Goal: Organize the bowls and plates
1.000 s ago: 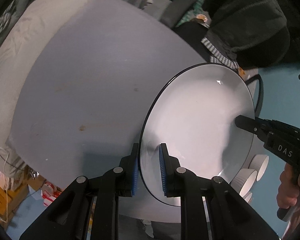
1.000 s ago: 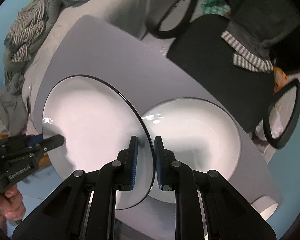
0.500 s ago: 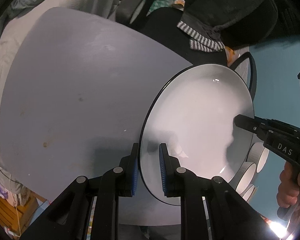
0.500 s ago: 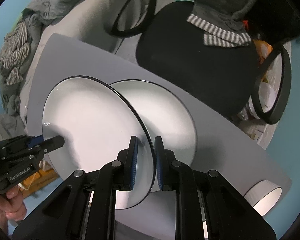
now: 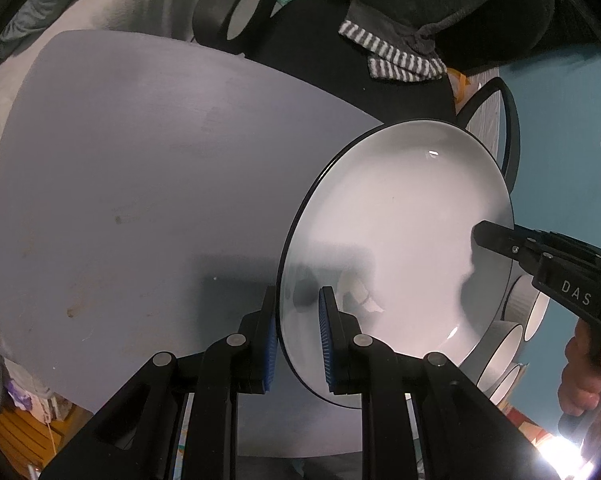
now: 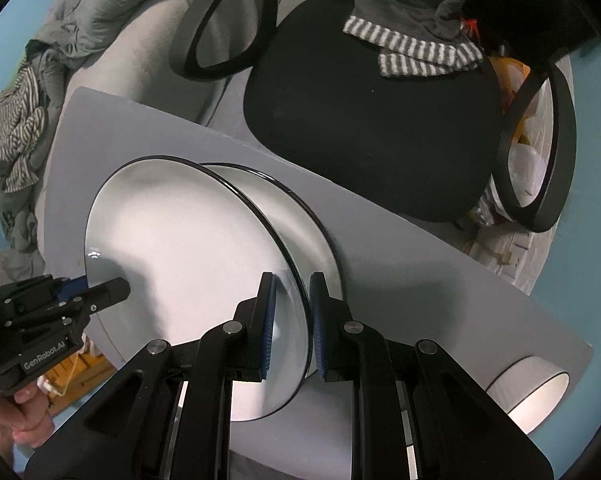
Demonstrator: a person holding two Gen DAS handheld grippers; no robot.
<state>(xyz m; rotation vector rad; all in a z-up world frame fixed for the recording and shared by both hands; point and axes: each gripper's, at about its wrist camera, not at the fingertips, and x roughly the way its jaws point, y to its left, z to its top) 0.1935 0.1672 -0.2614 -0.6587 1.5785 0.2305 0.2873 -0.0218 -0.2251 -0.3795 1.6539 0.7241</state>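
Both claws grip one white, black-rimmed plate (image 5: 396, 248) by opposite edges, holding it tilted in the air above the grey counter (image 5: 140, 200). The left claw (image 5: 298, 336) is clenched on the near rim, blue pads either side of the edge; the right claw (image 6: 290, 328) is clenched on the opposite rim in the same way.

Compared with half a second ago, the grips and the plate's place between the fingers are unchanged, but the background has slid. In the right wrist view the second plate (image 6: 296, 232) lying on the counter now sits mostly hidden behind the held plate (image 6: 180, 248), where earlier much more of it showed to the right. In the left wrist view the black chair (image 5: 340, 68) with its striped cloth (image 5: 400, 56) has moved lower and nearer the centre.

Only the right wrist view shows the second plate, and a single white bowl (image 6: 532, 396) at the counter's near right corner. Only the left wrist view shows the several white bowls (image 5: 524, 304) clustered behind the held plate's lower right edge, and the stains on the bare counter to the left. Each view catches the other claw: the right one (image 5: 480, 234) at the plate's far rim in the left view, the left one (image 6: 120, 290) in the right view
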